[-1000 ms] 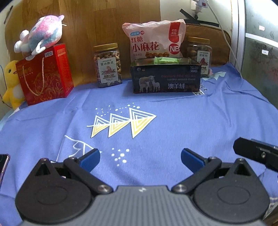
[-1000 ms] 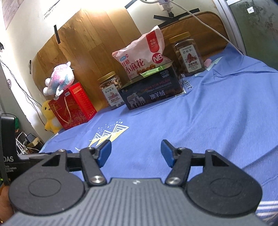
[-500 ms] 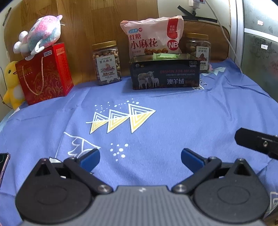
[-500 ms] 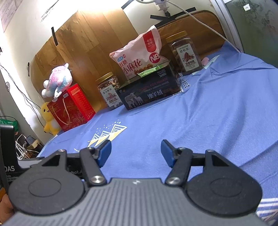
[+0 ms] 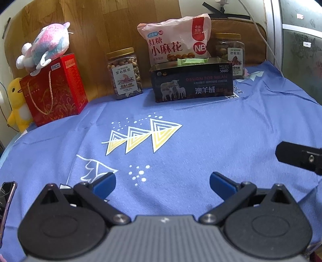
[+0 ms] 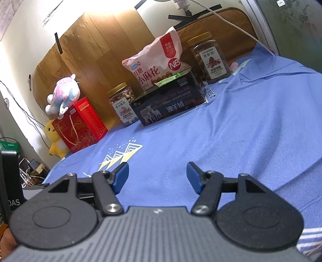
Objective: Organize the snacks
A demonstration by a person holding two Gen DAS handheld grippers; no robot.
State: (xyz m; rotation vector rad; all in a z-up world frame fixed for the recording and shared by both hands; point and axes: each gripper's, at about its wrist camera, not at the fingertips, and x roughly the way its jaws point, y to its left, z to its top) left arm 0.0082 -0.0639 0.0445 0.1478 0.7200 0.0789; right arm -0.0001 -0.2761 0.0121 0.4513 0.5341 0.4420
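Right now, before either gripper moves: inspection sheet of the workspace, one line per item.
Surface: blue printed cloth, lightly creased, middle bare.
Job's things: dark open tin box with a green packet inside; pink snack bag upright behind it; gold-lidded nut jar left of the box; second gold-lidded jar on its right.
Clutter: red gift bag with pink plush toy on top; yellow duck toy; phone at left edge.
Grippers: left gripper open, empty; right gripper open, empty.
Cables: white cable down the back wall.
Surroundings: wood-pattern panel behind.
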